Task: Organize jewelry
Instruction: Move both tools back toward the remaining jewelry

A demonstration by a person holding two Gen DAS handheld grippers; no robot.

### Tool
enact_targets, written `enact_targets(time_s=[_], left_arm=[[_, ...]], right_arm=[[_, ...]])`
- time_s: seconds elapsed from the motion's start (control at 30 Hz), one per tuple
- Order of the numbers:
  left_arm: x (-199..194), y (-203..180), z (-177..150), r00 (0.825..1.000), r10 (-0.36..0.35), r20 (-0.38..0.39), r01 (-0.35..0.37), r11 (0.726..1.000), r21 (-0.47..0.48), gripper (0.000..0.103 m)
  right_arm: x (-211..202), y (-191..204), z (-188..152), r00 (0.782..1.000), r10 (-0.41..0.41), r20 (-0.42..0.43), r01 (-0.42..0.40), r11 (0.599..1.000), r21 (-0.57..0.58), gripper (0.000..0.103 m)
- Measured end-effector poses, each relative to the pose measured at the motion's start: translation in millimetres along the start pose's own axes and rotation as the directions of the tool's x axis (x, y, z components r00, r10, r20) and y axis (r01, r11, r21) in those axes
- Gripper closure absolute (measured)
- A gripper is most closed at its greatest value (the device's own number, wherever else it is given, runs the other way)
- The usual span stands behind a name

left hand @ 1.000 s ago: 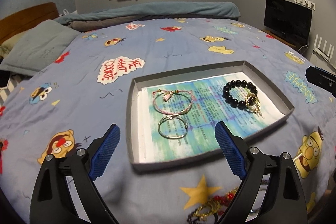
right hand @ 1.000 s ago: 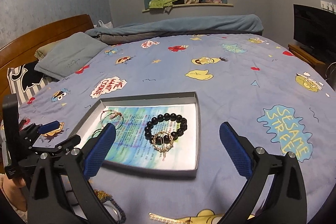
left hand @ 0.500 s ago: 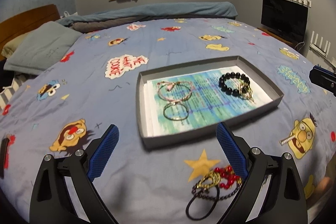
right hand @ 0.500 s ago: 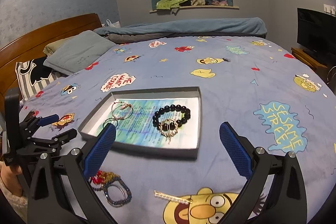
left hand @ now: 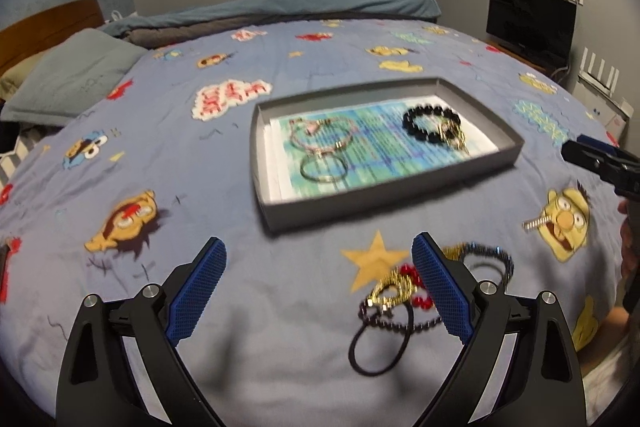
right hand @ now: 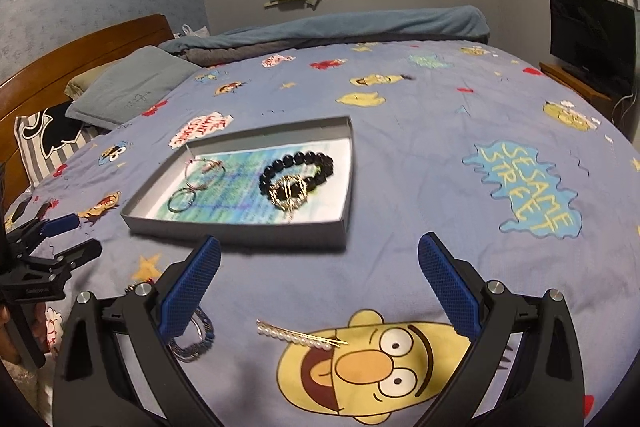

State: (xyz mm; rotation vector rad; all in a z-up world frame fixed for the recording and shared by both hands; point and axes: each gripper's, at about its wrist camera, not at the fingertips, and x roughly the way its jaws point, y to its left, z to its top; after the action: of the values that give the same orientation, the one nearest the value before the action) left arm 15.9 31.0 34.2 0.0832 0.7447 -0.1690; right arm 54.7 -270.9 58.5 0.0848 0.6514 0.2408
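- Jewelry is split between two places: some lies in the grey tray (left hand: pixel 276 215) on the bed, the rest lies loose on the printed bedspread (right hand: pixel 420 155) near the tray's front edge.
- In the tray, a black bead bracelet (right hand: pixel 298 169) with a gold filigree piece on it is seen at about 3 o'clock, with a thin pink-and-gold bangle (left hand: pixel 320 135) and a plain metal ring bangle (left hand: pixel 323 169) at about 9 o'clock.
- Loose on the bedspread, a tangle of gold chain, red beads and a black elastic loop (left hand: pixel 384 311) is seen just beside the right finger of the left tool (left hand: pixel 318 287).
- A pearl hairpin (right hand: pixel 300 338) lies between the fingers of the right tool (right hand: pixel 318 287), at about 6 o'clock from the tray.
- Both tools are held wide apart and empty.
- The step in hand appears to be picking up a loose piece.
- The hairpin is slim, rigid and low on soft cloth, so a grip across its narrow width, pressed slightly into the bedspread, is advised.
- The tangle is limp and linked; it is best pinched at the thick gold part, since trailing strands may snag.
- The left wrist view is blurred, so finer detail of the tangle cannot be told.
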Motion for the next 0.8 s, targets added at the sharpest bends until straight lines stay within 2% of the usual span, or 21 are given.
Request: enact_targets(time_s=[0.1,0.17,0.37,0.57,0.8], left_arm=[[8,-3,-14,0.998,-0.047,-0.046,0.047,0.999,-0.008,0.009],[13,-4,-18,0.997,-0.045,-0.068,0.045,0.999,0.003,0.009],[17,-7,-27,0.994,-0.067,-0.090,0.069,0.997,0.020,0.009],[24,-10,-32,0.988,-0.096,-0.123,0.100,0.995,0.031,0.009],[30,-3,-32,0.982,-0.126,-0.141,0.125,0.992,-0.013,0.011]], right_arm=[[6,-1,-9,1.000,-0.008,-0.016,0.008,1.000,-0.008,0.005],[10,-3,-14,1.000,-0.005,-0.030,0.005,1.000,-0.015,0.005],[20,-5,-29,0.997,-0.010,-0.072,0.007,0.999,-0.047,0.005],[18,-9,-33,0.997,-0.036,-0.070,0.030,0.996,-0.083,0.005],[19,-11,-36,0.996,-0.012,-0.087,0.004,0.996,-0.090,0.005]])
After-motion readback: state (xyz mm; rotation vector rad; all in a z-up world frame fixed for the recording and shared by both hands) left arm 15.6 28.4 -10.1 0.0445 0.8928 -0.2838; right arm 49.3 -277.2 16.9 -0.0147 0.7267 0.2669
